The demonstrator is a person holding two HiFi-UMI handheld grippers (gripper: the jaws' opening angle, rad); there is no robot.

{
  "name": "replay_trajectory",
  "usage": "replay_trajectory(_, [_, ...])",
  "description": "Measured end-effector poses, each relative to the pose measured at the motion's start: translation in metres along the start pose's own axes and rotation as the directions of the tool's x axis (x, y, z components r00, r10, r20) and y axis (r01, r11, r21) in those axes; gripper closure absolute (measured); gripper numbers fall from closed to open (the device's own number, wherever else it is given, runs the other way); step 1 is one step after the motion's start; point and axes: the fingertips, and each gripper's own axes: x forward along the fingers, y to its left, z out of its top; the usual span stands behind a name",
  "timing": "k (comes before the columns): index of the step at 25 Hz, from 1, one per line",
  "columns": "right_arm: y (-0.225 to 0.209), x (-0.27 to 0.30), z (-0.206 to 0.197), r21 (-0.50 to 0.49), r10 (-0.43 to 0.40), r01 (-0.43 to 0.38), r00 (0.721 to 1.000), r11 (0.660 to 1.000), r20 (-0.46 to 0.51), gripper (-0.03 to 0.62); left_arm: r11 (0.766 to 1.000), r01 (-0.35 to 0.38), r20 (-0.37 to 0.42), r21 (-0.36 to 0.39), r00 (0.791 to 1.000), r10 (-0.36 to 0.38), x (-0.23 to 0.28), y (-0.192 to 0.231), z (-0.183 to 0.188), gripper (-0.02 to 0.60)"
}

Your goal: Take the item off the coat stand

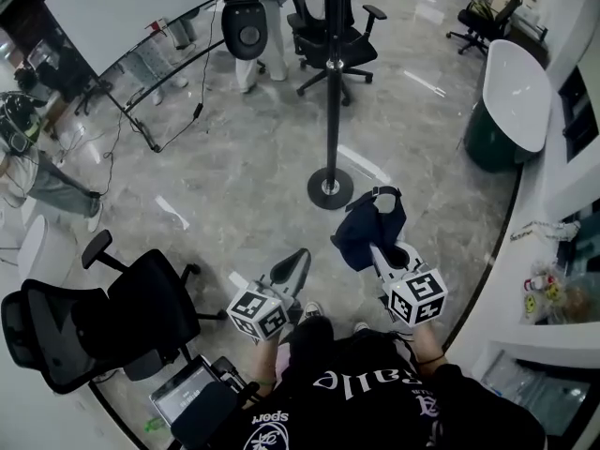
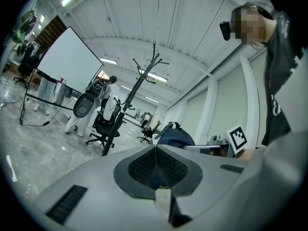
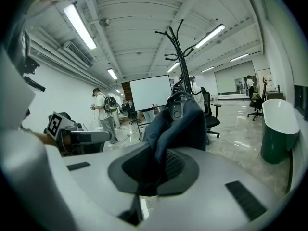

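While pinched in right tool (image 3: 161, 163), limp navy fabric bag (image 1: 367, 225); left tool (image 2: 156, 163) closed, empty.

The shiny grey floor (image 1: 234, 186) holds a coat stand (image 1: 332, 111) (round foot) and a black chair (image 1: 117, 319).

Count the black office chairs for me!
3 in the head view: the near chair at lower left, the middle chair behind the coat stand, the far chair at top right. More may be hidden.

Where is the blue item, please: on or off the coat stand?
Off: the right gripper holds the blue item clear of the coat stand.
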Motion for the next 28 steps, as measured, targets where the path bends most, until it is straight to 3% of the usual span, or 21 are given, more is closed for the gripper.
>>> replay_trajectory(12, [-0.039, -0.119, -0.052, -0.008, 0.089, -0.09, 0.995, 0.996, -0.045, 0.559, 1.0, -0.008, -0.033, -0.011, 0.999, 0.007, 0.027, -0.144, -0.07, 0.578])
replay_trajectory(21, [-0.046, -0.166, -0.082, 0.009, 0.12, -0.12, 0.991, 0.993, -0.061, 0.559, 1.0, -0.012, -0.05, 0.0, 0.999, 0.012, 0.027, -0.194, -0.097, 0.578])
replay_trajectory(28, [-0.049, -0.18, -0.082, 0.011, 0.125, -0.124, 0.991, 0.992, -0.048, 0.559, 1.0, -0.012, -0.046, 0.025, 0.999, 0.013, 0.026, -0.211, -0.094, 0.578])
